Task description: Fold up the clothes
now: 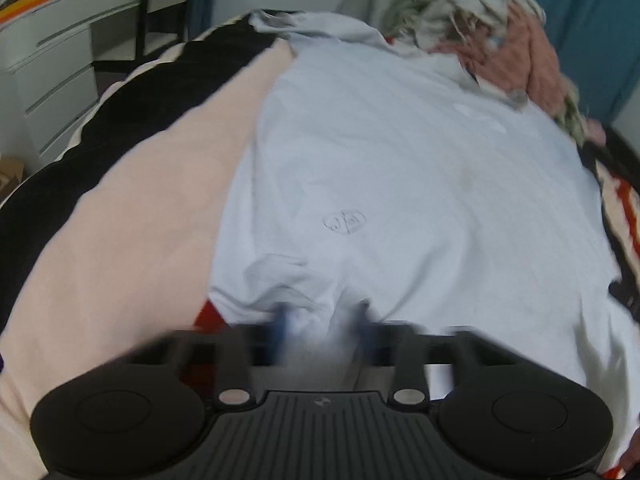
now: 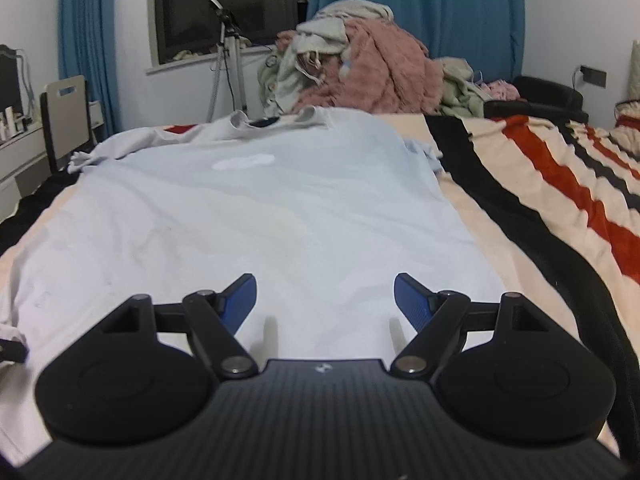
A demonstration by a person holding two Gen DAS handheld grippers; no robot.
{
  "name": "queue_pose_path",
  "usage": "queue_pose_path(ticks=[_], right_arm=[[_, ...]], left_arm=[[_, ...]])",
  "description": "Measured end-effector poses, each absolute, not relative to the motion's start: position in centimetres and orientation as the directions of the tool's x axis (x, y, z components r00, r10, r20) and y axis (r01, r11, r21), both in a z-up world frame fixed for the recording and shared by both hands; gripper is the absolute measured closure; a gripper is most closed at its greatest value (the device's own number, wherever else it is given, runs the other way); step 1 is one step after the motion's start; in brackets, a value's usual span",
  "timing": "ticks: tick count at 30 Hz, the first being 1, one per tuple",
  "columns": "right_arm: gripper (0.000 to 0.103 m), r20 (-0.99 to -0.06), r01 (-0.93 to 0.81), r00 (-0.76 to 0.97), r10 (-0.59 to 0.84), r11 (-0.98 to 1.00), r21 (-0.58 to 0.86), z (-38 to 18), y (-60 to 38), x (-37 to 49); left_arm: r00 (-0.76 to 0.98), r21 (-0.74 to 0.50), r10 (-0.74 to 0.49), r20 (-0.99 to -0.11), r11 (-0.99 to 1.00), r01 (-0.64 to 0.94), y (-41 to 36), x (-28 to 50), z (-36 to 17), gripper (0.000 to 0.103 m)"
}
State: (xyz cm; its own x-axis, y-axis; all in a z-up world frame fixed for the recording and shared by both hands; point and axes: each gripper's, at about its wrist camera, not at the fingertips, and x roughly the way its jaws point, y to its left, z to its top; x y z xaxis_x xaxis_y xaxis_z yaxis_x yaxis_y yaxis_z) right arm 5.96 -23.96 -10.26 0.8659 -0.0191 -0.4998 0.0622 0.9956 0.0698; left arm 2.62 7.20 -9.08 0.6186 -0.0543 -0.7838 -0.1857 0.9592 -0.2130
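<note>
A pale blue T-shirt [image 2: 256, 216] lies spread flat on a bed, on top of a cream blanket [image 2: 464, 208] crossed by black and red stripes [image 2: 588, 200]; its collar points toward the far end and one sleeve trails off to the left in the right wrist view. The right tongs [image 2: 325, 292] hover low over the shirt's near hem with the blue fingers [image 2: 410, 294] spread wide and nothing between them. In the left wrist view the left tongs [image 1: 324, 320] are blurred, but their fingers sit close together with a bunched fold of the shirt's edge pinched between them, and a sliver of red blanket shows just beside that fold. At the far end of the bed a heap of clothes [image 2: 360, 72] is piled up, with a fluffy pink piece [image 2: 384, 76] and pale green and off-white ones among them. Behind it hang blue curtains [image 2: 420, 16] on either side of a dark window [image 2: 224, 8], and a tripod [image 2: 228, 64] stands below the sill. White drawers [image 1: 52, 68] stand against the wall on the left side of the bed.
</note>
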Motion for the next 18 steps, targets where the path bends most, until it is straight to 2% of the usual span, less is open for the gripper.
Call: queue_pose_path(ticks=[4, 7, 9, 12, 18], right_arm=[[0.025, -0.497, 0.071, 0.868, -0.018, 0.994, 0.088, -10.3, -24.2, 5.6], [0.025, -0.481, 0.051, 0.877, -0.002, 0.995, 0.089, -10.0, -24.1, 5.2], [0.025, -0.465, 0.037, 0.885, 0.006, 0.996, 0.084, -9.9, -23.9, 5.1], [0.025, -0.456, 0.029, 0.890, 0.017, 0.995, 0.093, -9.6, -23.7, 5.4], [0.025, -0.456, 0.026, 0.890, 0.031, 0.993, 0.119, -9.5, -24.0, 5.4]], left_arm=[[0.625, -0.319, -0.092, -0.775, 0.911, -0.260, 10.1, 1.5, -7.2, 0.100], [0.620, -0.291, -0.066, -0.782, 0.918, -0.269, 10.9, 0.0, -4.5, 0.100], [0.606, -0.225, -0.018, -0.795, 0.937, -0.268, 11.6, -0.8, -3.0, 0.100], [0.585, -0.228, -0.018, -0.811, 0.930, -0.288, 13.4, -1.4, -1.3, 0.100], [0.552, -0.155, 0.016, -0.834, 0.953, -0.261, 12.9, -1.1, -1.2, 0.100]])
